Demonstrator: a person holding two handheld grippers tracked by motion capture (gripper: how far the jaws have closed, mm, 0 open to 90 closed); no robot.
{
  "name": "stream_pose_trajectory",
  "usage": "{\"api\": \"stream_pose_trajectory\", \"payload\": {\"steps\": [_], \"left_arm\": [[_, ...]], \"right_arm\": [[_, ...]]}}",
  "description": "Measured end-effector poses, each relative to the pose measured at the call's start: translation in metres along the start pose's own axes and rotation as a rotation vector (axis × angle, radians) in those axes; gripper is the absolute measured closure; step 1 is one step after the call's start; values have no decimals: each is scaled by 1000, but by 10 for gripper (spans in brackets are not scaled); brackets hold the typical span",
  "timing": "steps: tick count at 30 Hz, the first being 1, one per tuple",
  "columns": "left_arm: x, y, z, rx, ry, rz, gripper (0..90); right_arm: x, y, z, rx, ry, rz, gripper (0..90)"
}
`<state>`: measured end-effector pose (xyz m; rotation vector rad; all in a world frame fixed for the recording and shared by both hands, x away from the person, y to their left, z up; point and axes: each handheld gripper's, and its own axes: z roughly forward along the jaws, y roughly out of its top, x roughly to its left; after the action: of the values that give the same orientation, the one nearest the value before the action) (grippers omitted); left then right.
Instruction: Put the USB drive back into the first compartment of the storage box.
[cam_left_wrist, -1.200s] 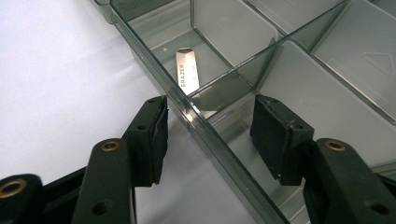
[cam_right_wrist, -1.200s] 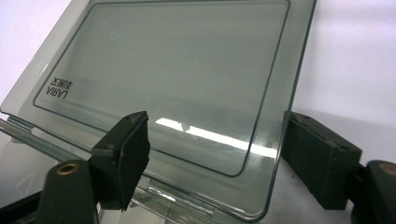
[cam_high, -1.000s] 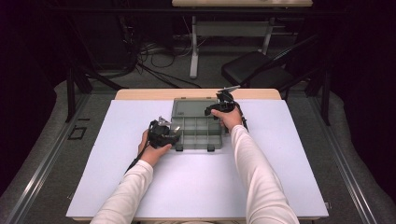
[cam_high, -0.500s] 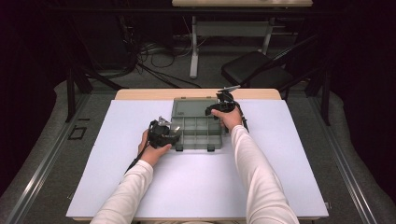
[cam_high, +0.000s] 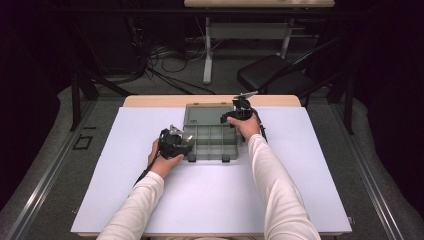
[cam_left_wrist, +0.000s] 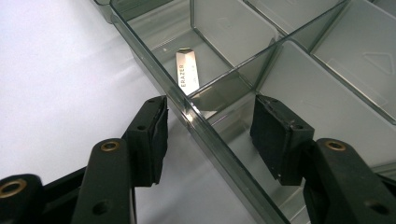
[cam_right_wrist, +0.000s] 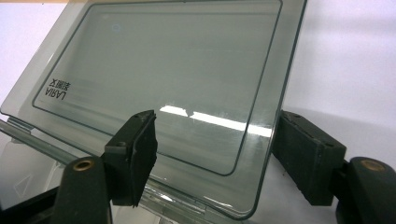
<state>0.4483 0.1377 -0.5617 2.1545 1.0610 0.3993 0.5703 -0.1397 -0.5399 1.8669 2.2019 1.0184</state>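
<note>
A clear grey compartment box (cam_high: 212, 159) lies at the table's far middle, its lid (cam_high: 207, 114) folded open behind it. My left gripper (cam_high: 188, 144) is at the box's left side; its open jaws (cam_left_wrist: 210, 116) straddle the side wall (cam_left_wrist: 154, 70) without touching it. A small metal strip (cam_left_wrist: 187, 72) printed ERAZER lies in the compartment beyond. My right gripper (cam_high: 228, 119) is at the lid's right end. Its jaws (cam_right_wrist: 215, 140) have just been closing, with the corner of the lid (cam_right_wrist: 163, 60) between them, and the pads are still apart from it.
The box rests on a white sheet (cam_high: 210, 200) that covers the table, with bare room in front and to both sides. Beyond the far edge stand a black chair (cam_high: 272, 75) and a table leg (cam_high: 207, 55) among floor cables (cam_high: 160, 65).
</note>
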Motion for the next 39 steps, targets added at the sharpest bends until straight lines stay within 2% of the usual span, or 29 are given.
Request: {"api": "stream_pose_trajectory", "payload": {"steps": [18, 35, 39], "left_arm": [[0, 0, 0, -1, 2, 1, 457], [-1, 0, 0, 0, 3, 3, 455], [-1, 0, 0, -3, 4, 2, 456]], "right_arm": [[-2, 2, -6, -23, 7, -20, 377], [-8, 2, -11, -53, 0, -38, 540], [-11, 2, -13, -63, 13, -38, 580]]}}
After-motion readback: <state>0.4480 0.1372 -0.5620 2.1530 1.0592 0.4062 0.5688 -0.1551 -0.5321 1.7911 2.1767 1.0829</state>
